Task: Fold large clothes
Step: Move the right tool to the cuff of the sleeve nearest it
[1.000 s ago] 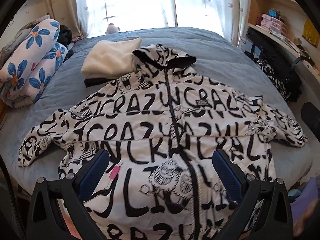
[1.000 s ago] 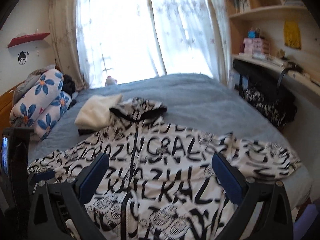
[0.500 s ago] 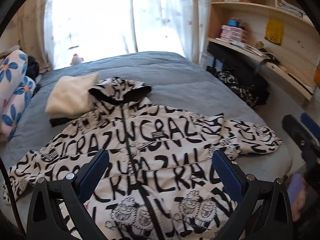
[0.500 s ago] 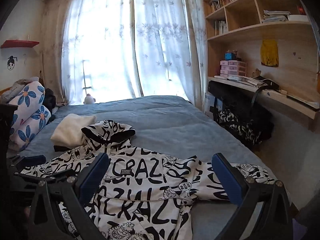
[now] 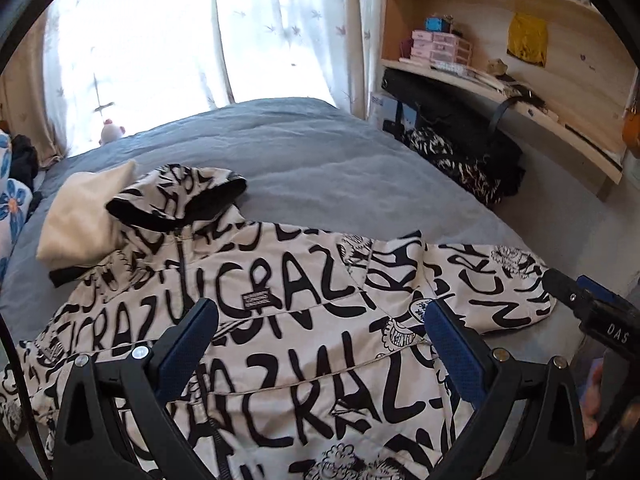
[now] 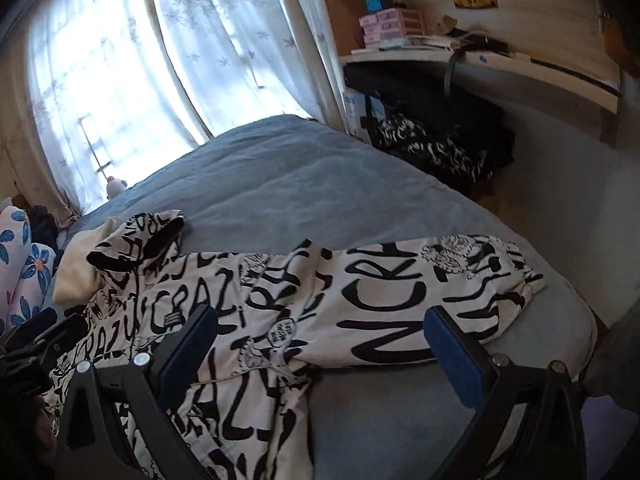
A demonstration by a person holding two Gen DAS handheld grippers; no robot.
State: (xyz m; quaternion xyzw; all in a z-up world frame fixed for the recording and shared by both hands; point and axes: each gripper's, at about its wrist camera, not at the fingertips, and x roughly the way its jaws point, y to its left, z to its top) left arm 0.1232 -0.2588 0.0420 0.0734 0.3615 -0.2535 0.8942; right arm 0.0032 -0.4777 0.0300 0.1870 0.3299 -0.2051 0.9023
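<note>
A white hooded jacket with black lettering (image 5: 304,320) lies spread front-up on the grey-blue bed (image 5: 320,160), hood toward the window, zip closed. Its right sleeve (image 6: 420,304) reaches toward the bed's right edge. My left gripper (image 5: 320,344) is open and empty, hovering above the jacket's chest. My right gripper (image 6: 320,348) is open and empty, above the right sleeve and armpit area. The right gripper also shows at the right edge of the left wrist view (image 5: 592,308); the left gripper shows at the left edge of the right wrist view (image 6: 36,344).
A folded cream garment (image 5: 84,216) lies beside the hood. Floral pillows (image 6: 24,272) sit at the left. A small plush toy (image 5: 109,131) sits by the curtained window. A wooden desk shelf (image 5: 520,96) with a black bag and patterned clothes (image 5: 460,160) stands right of the bed.
Both grippers have swung to the right along the jacket. The right sleeve now sits between the right gripper's fingers in view. Both stay open; the jacket has not moved.
</note>
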